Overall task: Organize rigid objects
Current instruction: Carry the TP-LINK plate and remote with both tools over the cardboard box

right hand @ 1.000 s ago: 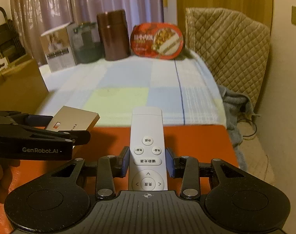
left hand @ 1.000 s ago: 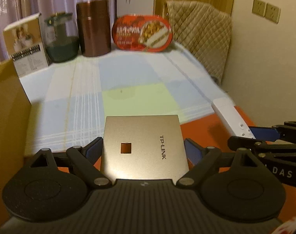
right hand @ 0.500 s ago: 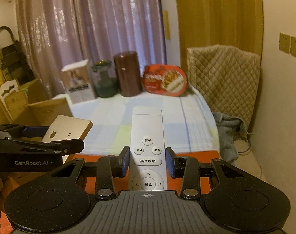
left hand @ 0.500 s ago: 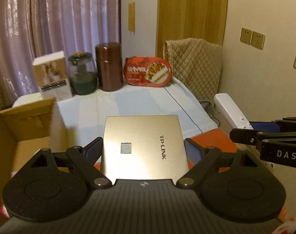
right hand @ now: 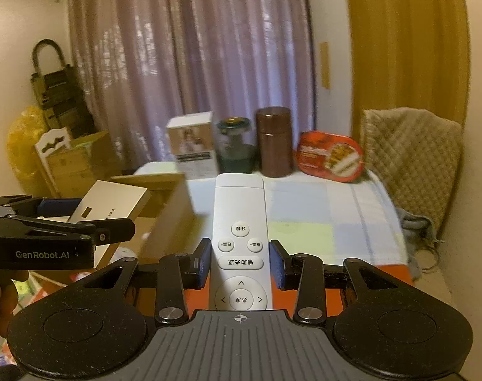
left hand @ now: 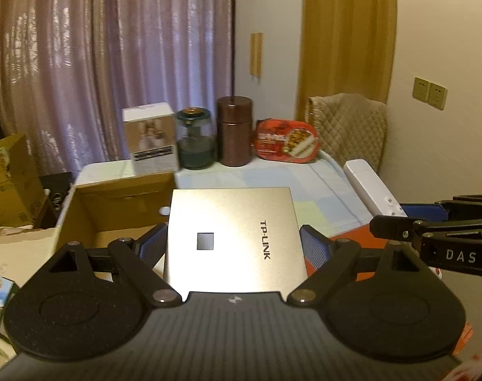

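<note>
Curtains (left hand: 107, 73) of pale mauve hang across the far wall, with a mustard drape (left hand: 348, 38) beside them; below runs a table (left hand: 272, 177) under a checked cloth of blue, white and pale green, a quilted beige throw (left hand: 348, 127) slumped at its right end; an open cardboard box (left hand: 114, 209) stands at the table's left side, flaps up. Along the table's far edge stands a row: a white carton (left hand: 148, 141) printed with a photo, a dark green glass jar (left hand: 194, 143), a brown cylindrical canister (left hand: 234, 130), and a red oval food tray (left hand: 287, 144) propped on edge. The left gripper (left hand: 233, 243) is clamped on a flat square TP-LINK box (left hand: 231, 235), champagne-gold with a small dark square on its face and the brand name in black along one side; the blue pads press its two side edges, and it is held in the air, level with the cardboard box's near corner. The right gripper (right hand: 241, 265) is closed on a slim white remote (right hand: 240, 241); its pads pinch the sides just beside the wide oblong button; the remote has round buttons with Chinese labels and a ring pad near the camera, its far end pointing toward the canister; it too is off the table.
</note>
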Demonstrator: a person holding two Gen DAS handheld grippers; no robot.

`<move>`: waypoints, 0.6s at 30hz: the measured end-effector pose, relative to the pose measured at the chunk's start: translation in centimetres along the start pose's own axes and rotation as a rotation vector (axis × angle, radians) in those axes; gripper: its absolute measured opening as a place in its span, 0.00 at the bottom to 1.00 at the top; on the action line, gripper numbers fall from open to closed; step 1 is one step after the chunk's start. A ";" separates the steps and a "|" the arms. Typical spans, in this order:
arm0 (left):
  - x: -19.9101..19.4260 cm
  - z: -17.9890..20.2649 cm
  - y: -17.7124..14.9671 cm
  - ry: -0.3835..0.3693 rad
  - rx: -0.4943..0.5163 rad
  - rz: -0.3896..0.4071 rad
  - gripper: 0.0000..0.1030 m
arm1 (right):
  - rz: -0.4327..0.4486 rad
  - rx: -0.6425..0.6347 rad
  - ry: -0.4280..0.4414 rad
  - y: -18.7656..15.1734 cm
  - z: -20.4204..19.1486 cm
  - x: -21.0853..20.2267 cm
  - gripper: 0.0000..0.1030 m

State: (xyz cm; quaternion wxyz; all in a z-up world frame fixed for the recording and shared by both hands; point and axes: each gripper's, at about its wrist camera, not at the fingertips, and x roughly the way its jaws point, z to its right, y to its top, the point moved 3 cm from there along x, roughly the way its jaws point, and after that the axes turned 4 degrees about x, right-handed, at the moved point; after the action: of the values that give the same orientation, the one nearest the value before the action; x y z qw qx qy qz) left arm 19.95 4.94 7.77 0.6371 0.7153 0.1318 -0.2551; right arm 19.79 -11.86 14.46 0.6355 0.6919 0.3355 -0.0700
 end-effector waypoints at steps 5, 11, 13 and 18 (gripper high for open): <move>-1.1 -3.1 -0.8 0.032 -0.008 -0.006 0.83 | -0.007 -0.013 0.038 0.2 -3.0 1.5 0.34; -1.6 -6.8 -2.2 0.071 -0.030 -0.028 0.83 | -0.039 -0.023 0.092 -0.8 -6.1 3.7 0.34; -1.8 -8.3 -2.7 0.090 -0.046 -0.036 0.83 | -0.046 -0.018 0.105 -1.2 -7.0 4.5 0.34; -2.0 -12.0 -3.5 0.147 -0.073 -0.049 0.83 | -0.034 0.007 0.156 -1.6 -8.9 6.6 0.34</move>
State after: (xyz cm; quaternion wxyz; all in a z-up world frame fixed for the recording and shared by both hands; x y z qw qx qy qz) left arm 18.88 17.49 6.59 0.6448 0.7051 0.2047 -0.2124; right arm 21.06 -1.21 11.26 0.6039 0.6914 0.3955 -0.0280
